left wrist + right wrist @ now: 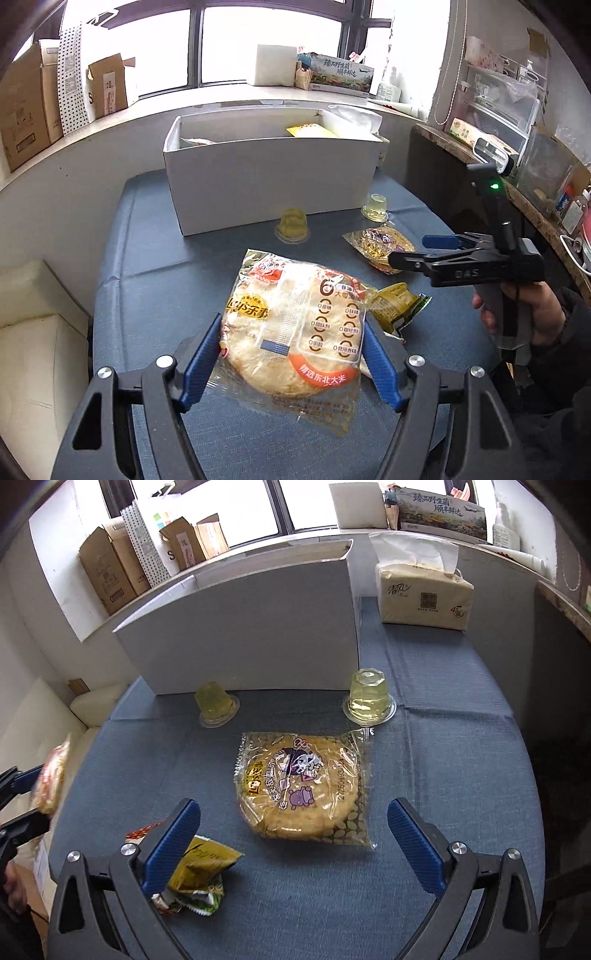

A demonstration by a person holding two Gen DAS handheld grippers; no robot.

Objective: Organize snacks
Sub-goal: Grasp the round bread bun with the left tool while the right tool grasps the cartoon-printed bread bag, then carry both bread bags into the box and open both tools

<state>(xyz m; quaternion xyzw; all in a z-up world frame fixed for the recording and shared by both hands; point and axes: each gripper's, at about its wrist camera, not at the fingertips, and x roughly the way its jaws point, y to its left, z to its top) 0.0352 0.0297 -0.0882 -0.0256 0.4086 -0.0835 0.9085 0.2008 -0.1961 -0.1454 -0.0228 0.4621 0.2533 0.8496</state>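
Observation:
My left gripper (291,354) is shut on a clear-wrapped round rice cracker pack (295,332) and holds it above the blue table. My right gripper (293,845) is open and empty, hovering just before a yellow rice cracker pack (301,788) lying flat; that pack also shows in the left wrist view (380,245). A crumpled yellow-green snack packet (201,878) lies by my right gripper's left finger. Two jelly cups (216,703) (369,698) stand upside down in front of the white box (243,642). The box (273,184) holds a few snacks.
A tissue pack (424,594) stands right of the box. The blue tablecloth (461,775) covers the table. Cardboard boxes (110,568) line the windowsill. A white seat (33,332) is at the left, a cluttered counter (535,166) at the right.

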